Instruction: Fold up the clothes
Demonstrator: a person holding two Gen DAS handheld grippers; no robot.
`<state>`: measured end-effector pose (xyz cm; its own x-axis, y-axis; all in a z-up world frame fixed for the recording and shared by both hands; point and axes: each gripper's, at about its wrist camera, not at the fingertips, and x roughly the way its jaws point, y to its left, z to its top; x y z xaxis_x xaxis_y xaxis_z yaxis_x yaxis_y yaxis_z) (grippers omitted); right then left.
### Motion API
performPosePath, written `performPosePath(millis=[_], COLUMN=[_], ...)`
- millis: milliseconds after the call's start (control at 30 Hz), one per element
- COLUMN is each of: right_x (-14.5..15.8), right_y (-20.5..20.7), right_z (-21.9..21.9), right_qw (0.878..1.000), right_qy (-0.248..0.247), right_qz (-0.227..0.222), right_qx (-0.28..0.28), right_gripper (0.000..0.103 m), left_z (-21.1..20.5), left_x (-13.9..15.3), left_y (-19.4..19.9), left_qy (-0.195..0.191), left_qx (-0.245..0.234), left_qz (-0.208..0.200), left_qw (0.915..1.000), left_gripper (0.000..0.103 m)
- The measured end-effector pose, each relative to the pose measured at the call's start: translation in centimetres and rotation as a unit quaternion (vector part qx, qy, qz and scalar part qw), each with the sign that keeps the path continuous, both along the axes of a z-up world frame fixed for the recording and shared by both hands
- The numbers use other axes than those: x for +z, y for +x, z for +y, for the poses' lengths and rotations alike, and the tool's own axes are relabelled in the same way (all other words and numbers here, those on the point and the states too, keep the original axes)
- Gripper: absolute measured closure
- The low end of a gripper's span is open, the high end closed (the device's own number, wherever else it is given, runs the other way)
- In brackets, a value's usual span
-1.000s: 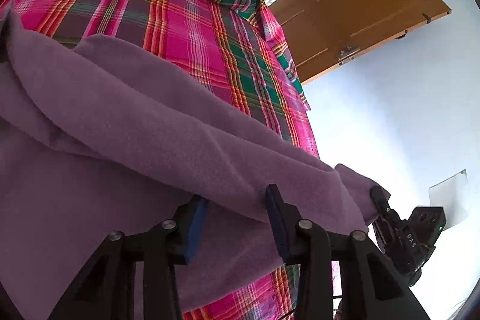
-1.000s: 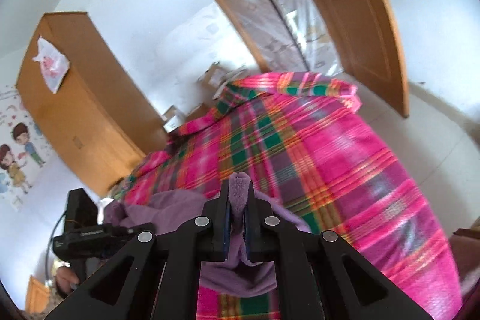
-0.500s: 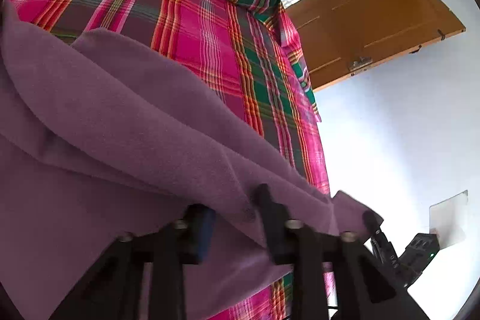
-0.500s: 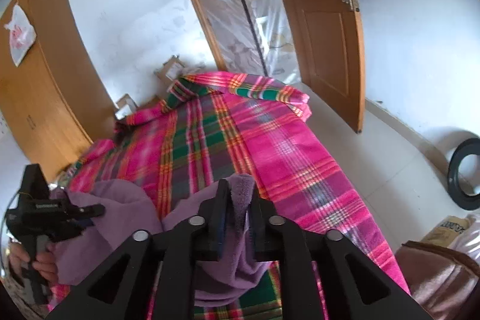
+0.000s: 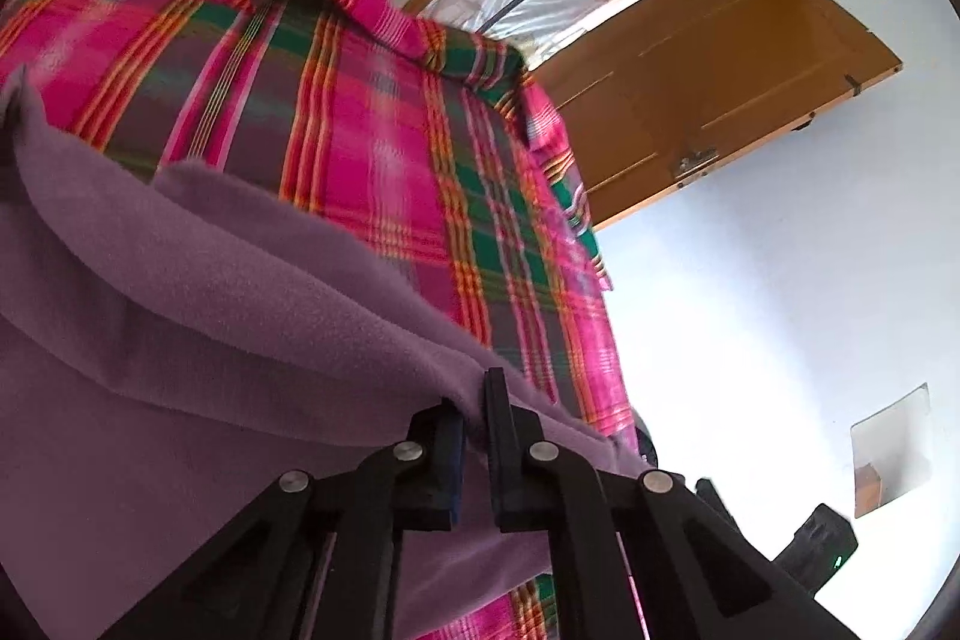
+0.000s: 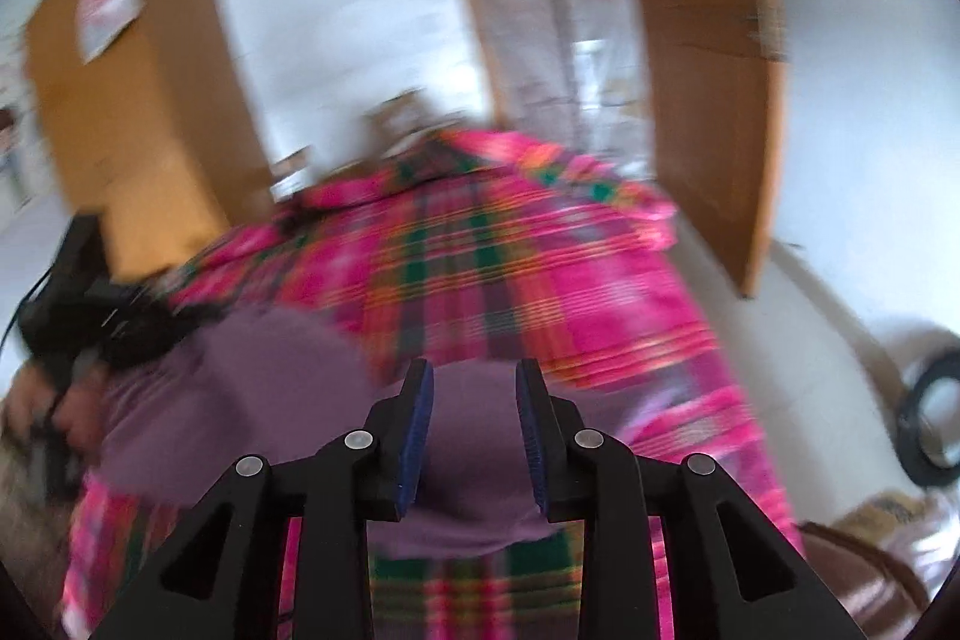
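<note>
Purple fleece garment [image 5: 198,316] lies on the pink plaid bedspread [image 5: 372,148]; left gripper [image 5: 474,436] fingers pinch its fold, right gripper [image 6: 474,436] fingers spread wide, empty.

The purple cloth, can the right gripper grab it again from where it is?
Probably yes. The right gripper is open, and the purple cloth lies just beyond the jaws on the plaid blanket, with nothing between them. The view is blurred, so how near it is I cannot tell.

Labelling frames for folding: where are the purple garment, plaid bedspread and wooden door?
purple garment [image 5: 210,340]: left wrist view, raised fold.
plaid bedspread [image 5: 372,142]: left wrist view, pink middle.
wooden door [image 5: 720,82]: left wrist view, panel face.
</note>
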<state>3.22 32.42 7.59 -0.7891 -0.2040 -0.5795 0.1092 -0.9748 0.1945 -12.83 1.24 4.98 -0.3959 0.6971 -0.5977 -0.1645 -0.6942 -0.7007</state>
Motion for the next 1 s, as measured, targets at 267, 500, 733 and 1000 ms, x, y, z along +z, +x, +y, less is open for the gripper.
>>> performPosePath(millis=[267,500,733,1000], right_x=[-1.0,-1.1,-0.7,-1.1], right_y=[-0.5,-1.8,-1.4,-3.3], right_z=[-5.1,-5.4,-7.8,-4.9], right_qw=[0.996,0.997,0.994,0.999], right_qy=[0.042,0.034,0.069,-0.005], right_qz=[-0.003,-0.009,0.013,-0.035], right_qx=[0.078,0.069,0.089,0.032], right_gripper=[0.072,0.071,0.06,0.06], left_z=[0.7,-0.1,-0.5,-0.9], left_x=[2.8,4.1,5.2,5.0], left_y=[0.2,0.1,0.2,0.0], left_qy=[0.002,0.014,0.019,0.023], left_qx=[-0.001,0.01,0.016,0.02], left_qz=[0.029,0.041,0.056,0.055], left_qw=[0.9996,0.999,0.9981,0.998], left_gripper=[0.097,0.097,0.097,0.097])
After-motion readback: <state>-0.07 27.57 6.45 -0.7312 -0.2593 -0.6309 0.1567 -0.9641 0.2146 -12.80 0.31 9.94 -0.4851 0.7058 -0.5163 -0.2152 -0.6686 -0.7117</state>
